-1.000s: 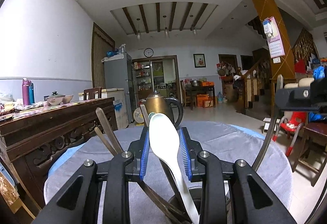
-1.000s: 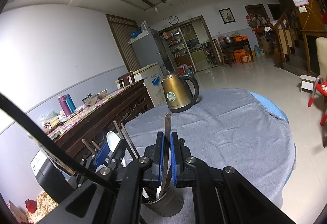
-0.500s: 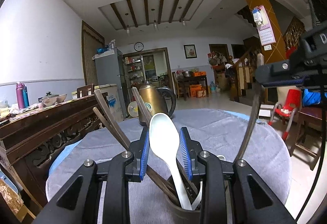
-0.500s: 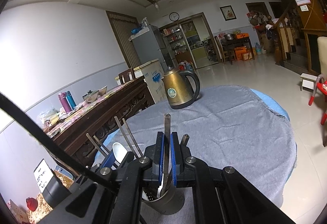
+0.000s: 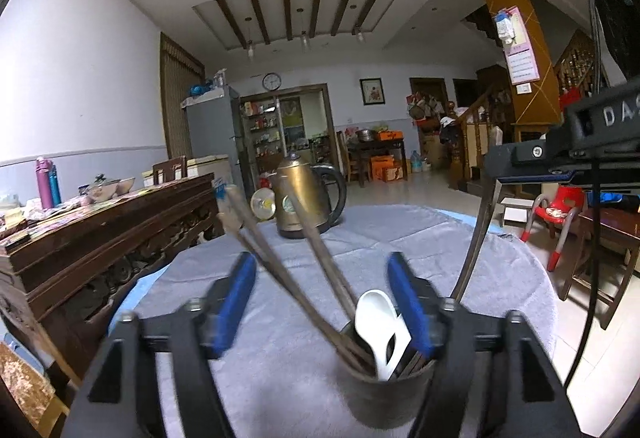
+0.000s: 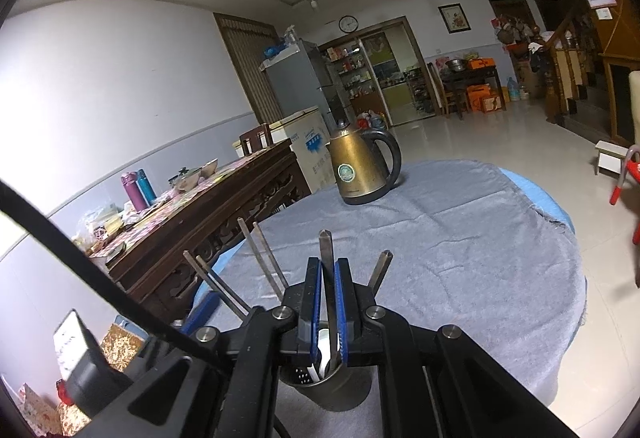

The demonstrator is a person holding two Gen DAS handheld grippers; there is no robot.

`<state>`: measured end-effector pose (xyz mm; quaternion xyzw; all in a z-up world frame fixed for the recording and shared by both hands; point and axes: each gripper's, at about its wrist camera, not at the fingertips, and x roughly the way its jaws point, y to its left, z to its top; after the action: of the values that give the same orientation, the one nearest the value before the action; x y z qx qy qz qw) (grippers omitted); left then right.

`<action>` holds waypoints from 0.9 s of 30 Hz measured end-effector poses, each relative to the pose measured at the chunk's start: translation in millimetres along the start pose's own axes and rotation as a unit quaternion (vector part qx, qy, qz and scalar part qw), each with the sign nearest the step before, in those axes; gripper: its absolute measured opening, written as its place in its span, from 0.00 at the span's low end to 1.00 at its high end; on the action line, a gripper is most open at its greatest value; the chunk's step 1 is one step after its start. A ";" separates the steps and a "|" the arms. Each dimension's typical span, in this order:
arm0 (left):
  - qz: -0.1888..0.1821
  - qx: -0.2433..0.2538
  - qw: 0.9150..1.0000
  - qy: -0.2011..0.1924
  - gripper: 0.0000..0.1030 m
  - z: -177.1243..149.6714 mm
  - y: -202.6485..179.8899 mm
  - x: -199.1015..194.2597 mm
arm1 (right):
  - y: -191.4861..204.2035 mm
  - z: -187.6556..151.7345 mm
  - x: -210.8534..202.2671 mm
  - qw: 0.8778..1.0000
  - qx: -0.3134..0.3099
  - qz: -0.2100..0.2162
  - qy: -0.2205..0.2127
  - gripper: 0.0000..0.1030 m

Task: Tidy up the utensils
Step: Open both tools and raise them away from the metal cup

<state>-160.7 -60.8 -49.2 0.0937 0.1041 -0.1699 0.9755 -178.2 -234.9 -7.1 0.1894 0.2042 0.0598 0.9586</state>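
A dark metal utensil cup (image 5: 380, 396) stands on the grey-clothed round table (image 5: 400, 238). In it are a white spoon (image 5: 376, 326) and several chopsticks (image 5: 272, 258) that lean left. My left gripper (image 5: 320, 302) is open, its blue pads either side of the cup, empty. My right gripper (image 6: 328, 302) is shut on a metal utensil handle (image 6: 326, 258) that stands in the cup (image 6: 332, 386). That handle shows in the left wrist view (image 5: 476, 238), running up to the right gripper's body.
A bronze kettle (image 6: 360, 166) stands at the far side of the table. A carved wooden sideboard (image 6: 192, 214) with bottles and bowls runs along the left. A red stool (image 5: 560, 210) and a wooden chair (image 5: 608, 238) are to the right.
My left gripper has opened and let go of the white spoon, which has dropped into the cup. My right gripper stays shut on its metal handle, lower in the cup.
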 end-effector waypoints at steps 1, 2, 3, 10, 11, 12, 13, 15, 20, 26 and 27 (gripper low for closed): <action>0.002 0.000 1.000 0.009 0.73 1.8 2.9 -3.0 | 0.0 0.2 -1.0 1.000 0.000 0.000 -0.001 0.08; 0.002 -0.001 1.000 0.017 0.78 2.7 4.9 -3.7 | -0.3 0.6 -2.1 1.000 0.002 0.002 -0.001 0.08; 0.000 -0.003 0.999 0.033 0.81 4.4 7.9 -4.5 | -2.0 1.4 -4.1 1.000 0.008 0.006 -0.002 0.10; 0.023 -0.022 0.992 0.124 0.81 15.7 25.4 -3.2 | -11.1 5.6 -20.9 0.999 0.038 0.005 -0.023 0.25; 0.026 -0.025 0.990 0.133 0.81 17.7 27.7 -3.1 | -11.3 5.8 -24.2 0.999 0.037 0.002 -0.024 0.25; 0.031 -0.030 0.989 0.142 0.81 19.6 30.8 -3.3 | -11.3 5.9 -27.3 0.999 0.036 -0.001 -0.025 0.25; 0.035 -0.037 0.987 0.152 0.81 21.1 34.0 -3.4 | -11.2 5.9 -29.3 0.999 0.037 -0.002 -0.025 0.25; 0.039 -0.048 0.983 0.171 0.81 22.9 39.1 -4.0 | -11.1 5.8 -34.4 0.999 0.037 -0.003 -0.023 0.26; 0.049 -0.070 0.975 0.206 0.81 27.2 49.7 -6.6 | -5.6 1.5 -40.9 0.999 0.034 -0.011 -0.007 0.51; 0.078 -0.072 0.971 0.216 0.81 29.6 60.6 -16.1 | 6.6 -5.8 -42.0 0.999 0.021 -0.021 0.019 0.52; 0.083 -0.072 0.970 0.219 0.81 30.9 63.2 -17.3 | 9.6 -7.5 -41.1 0.999 0.017 -0.024 0.026 0.55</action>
<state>-149.1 -3.7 -6.2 0.0660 0.3187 -0.0560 0.9439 -219.0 -231.4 5.4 0.1993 0.2349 0.0382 0.9506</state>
